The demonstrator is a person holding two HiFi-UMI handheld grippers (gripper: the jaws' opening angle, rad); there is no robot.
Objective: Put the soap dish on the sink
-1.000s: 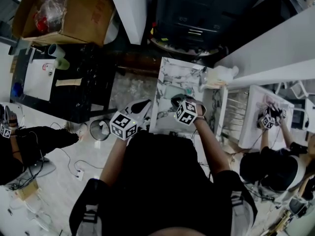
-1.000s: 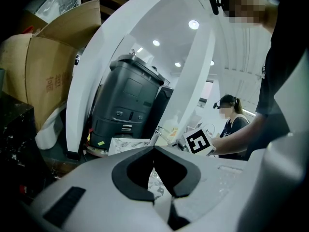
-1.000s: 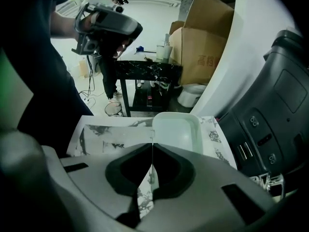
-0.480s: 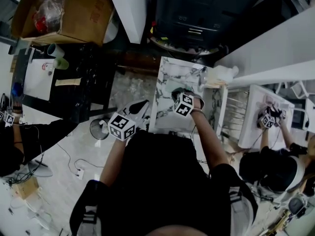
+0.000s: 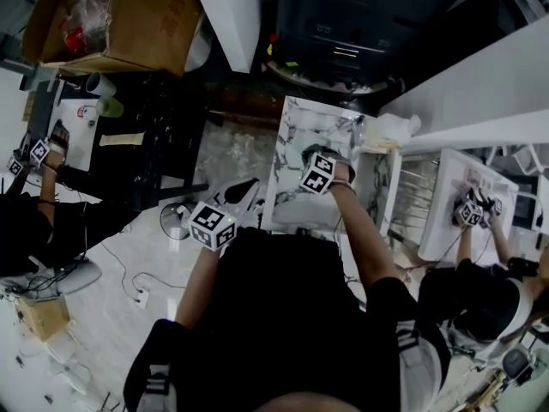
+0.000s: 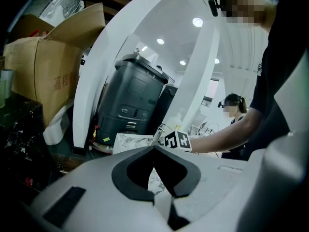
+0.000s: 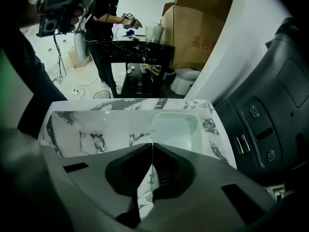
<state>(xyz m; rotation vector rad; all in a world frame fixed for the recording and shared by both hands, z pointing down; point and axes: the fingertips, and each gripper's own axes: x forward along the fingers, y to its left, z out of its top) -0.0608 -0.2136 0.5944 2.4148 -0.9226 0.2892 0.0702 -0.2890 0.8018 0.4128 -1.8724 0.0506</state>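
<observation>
My right gripper [image 7: 152, 149] points steeply down over the marble desk [image 7: 91, 129]. Its fingers are pressed together on the near rim of the dish [image 7: 175, 132] — a pale green, shallow tray with rounded corners. In the right gripper view the dish lies low over the right part of the desk, on the side by the black machine [image 7: 270, 115]. Whether its bottom touches the marble I cannot tell.

My left gripper [image 6: 154, 148] hangs off to the left of the desk, above the floor [image 5: 111, 290], and is aimed only a little downward. Its fingers are closed tip to tip, with nothing between them. Past them I see the right gripper's marker cube [image 6: 176, 140] and my forearm [image 6: 217, 137] reaching across to the marble.

Further left stands a black desk [image 5: 137, 161] with two cups [image 5: 103, 97] on it — behind that, a cardboard box [image 5: 129, 24]. Two other people work at the sides of the room.
</observation>
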